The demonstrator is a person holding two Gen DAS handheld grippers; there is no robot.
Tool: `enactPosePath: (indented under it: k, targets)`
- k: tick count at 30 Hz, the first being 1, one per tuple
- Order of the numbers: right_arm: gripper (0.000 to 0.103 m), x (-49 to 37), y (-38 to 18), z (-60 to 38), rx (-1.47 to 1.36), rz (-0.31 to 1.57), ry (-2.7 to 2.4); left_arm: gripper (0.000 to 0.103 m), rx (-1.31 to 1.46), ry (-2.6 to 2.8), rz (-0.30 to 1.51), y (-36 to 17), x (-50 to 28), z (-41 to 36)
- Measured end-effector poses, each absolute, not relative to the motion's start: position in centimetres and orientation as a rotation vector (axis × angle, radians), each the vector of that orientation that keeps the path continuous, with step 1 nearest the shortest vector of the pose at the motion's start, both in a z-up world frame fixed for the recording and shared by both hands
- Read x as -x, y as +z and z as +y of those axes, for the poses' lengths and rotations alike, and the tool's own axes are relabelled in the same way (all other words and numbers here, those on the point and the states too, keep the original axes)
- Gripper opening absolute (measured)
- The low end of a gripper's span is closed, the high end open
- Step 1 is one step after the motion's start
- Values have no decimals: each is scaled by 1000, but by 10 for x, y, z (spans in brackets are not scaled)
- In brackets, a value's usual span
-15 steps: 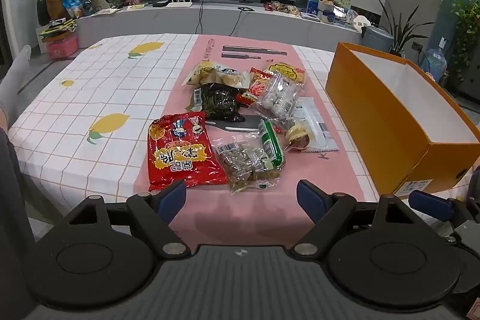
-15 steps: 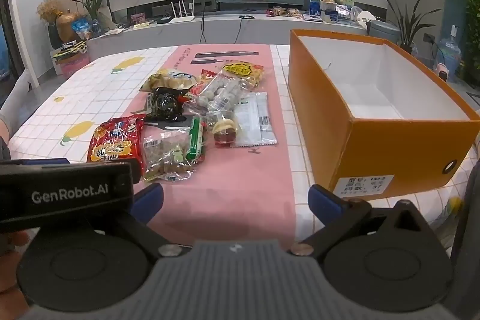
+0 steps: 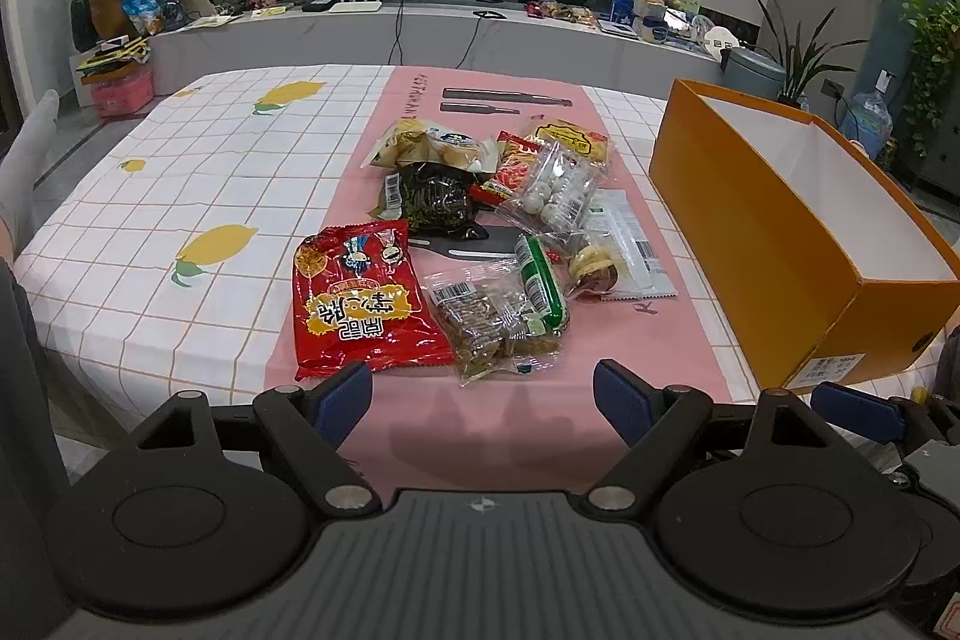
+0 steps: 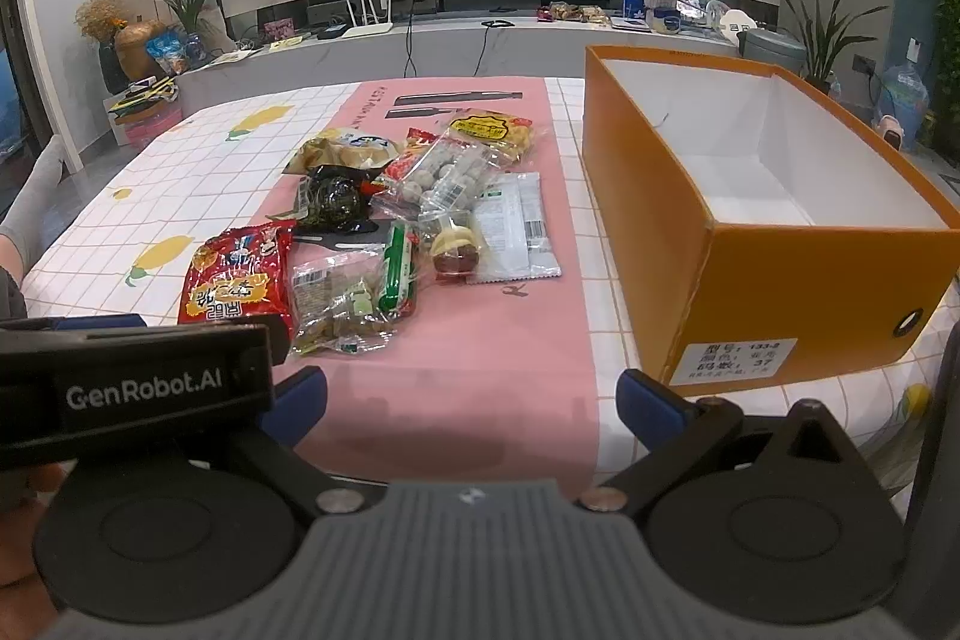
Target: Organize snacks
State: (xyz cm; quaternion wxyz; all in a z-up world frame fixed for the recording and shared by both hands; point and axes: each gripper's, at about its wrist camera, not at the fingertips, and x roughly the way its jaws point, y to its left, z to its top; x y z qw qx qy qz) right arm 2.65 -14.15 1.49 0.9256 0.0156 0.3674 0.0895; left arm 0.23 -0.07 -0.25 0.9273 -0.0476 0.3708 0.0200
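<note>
Both tongs agape, snacks beyond, untouched

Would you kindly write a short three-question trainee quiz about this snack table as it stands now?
1. True or false: the orange box already holds snacks.
2. Which snack lies nearest the left gripper? A) red bag B) yellow pack C) white sachet
3. Fill in: both the left and the right gripper are ____, holding nothing.

Key: 1 false, its white inside is bare; 2 A; 3 open.
</note>
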Motion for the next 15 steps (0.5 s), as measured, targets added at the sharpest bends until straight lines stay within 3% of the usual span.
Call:
enactPosePath:
  k: [15]
  targets:
    - [100, -27, 14, -141, -30, 758, 185, 98, 97, 37, 771, -4, -1, -1]
